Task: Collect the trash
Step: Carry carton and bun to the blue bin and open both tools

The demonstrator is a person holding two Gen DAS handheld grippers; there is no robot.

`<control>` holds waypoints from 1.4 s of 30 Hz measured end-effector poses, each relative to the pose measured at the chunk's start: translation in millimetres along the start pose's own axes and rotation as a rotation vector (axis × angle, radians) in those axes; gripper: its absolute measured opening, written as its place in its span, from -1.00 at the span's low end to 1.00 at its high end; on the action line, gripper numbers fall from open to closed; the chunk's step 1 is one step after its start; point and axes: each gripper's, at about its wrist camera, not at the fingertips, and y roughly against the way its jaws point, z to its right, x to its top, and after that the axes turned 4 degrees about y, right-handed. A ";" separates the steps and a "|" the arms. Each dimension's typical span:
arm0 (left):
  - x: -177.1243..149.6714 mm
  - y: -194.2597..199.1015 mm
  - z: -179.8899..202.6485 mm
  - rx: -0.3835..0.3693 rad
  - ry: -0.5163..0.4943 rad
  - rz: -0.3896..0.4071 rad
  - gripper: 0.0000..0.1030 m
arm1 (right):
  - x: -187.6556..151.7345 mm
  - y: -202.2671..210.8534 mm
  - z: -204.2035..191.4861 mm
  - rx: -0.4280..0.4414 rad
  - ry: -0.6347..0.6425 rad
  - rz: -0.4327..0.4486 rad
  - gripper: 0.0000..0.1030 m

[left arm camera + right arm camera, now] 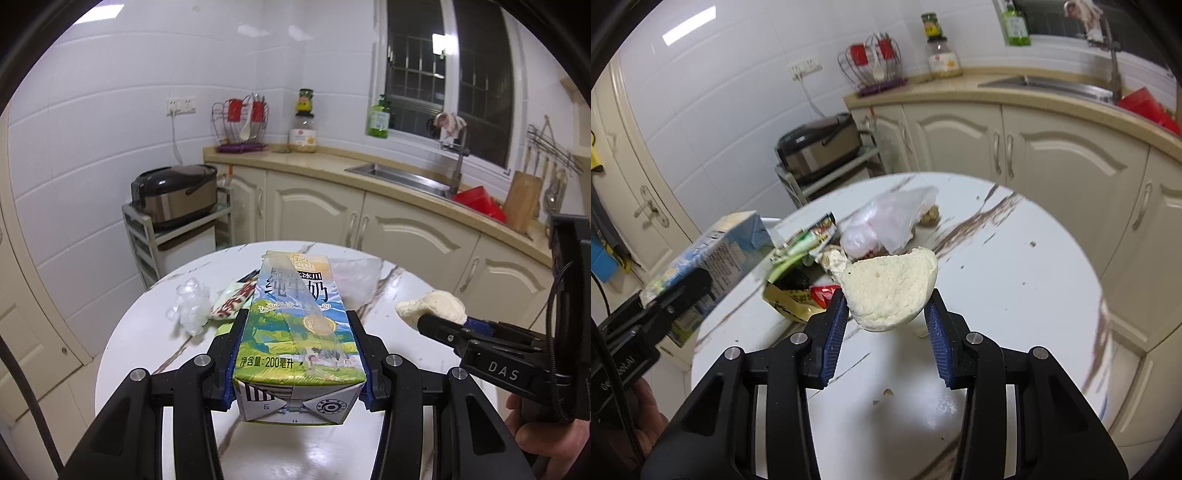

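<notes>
Kitchen tabletop (1015,295) keeps wrappers (801,254) mid-surface while my left hand-held gripper (295,354) clamps the milk carton (299,325), right hand-held gripper (886,317) the bread (890,288).

Wrappers (798,266) on table (1015,295) — bag (894,218) behind

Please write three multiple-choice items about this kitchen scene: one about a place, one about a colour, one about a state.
1. Where is the rice cooker?
A. on a low shelf
B. in the sink
C. on the round table

2. What colour are the gripper pads?
A. red
B. blue
C. yellow

3. What is the left gripper doing?
A. hanging empty
B. clamping a milk carton
C. holding a spoon

Answers: 1 A, it sits on a grey shelf unit beside the cabinets. 2 B, both pads show blue. 3 B, the milk carton is pressed between its pads.
</notes>
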 end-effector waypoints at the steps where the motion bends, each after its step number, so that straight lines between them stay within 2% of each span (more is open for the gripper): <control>1: -1.0 5.0 4.5 -0.001 -0.007 0.007 -0.13 | 0.5 7.6 1.1 0.000 0.000 0.016 -0.24; 16: -8.1 51.3 74.6 -0.084 -0.124 0.093 -0.13 | -0.2 107.6 29.9 -0.013 -0.022 0.209 -0.25; 23: -4.4 43.3 108.3 -0.162 -0.175 0.093 -0.13 | -6.6 148.1 57.7 -0.056 -0.052 0.281 -0.27; 26: -3.2 33.1 128.8 -0.209 -0.200 0.081 -0.13 | -13.2 169.8 80.2 -0.103 -0.078 0.312 -0.28; 31: 3.0 5.2 165.5 -0.291 -0.247 0.042 -0.13 | -25.0 199.3 122.6 -0.187 -0.127 0.335 -0.29; 34: 2.2 -22.7 188.1 -0.340 -0.272 -0.015 -0.13 | -34.9 209.5 153.3 -0.234 -0.166 0.326 -0.30; 39: -14.5 -78.3 228.7 -0.392 -0.315 -0.142 -0.13 | -63.7 201.7 211.2 -0.299 -0.245 0.246 -0.31; 42: -19.1 -118.3 254.5 -0.404 -0.337 -0.228 -0.13 | -85.0 183.5 246.5 -0.315 -0.305 0.178 -0.31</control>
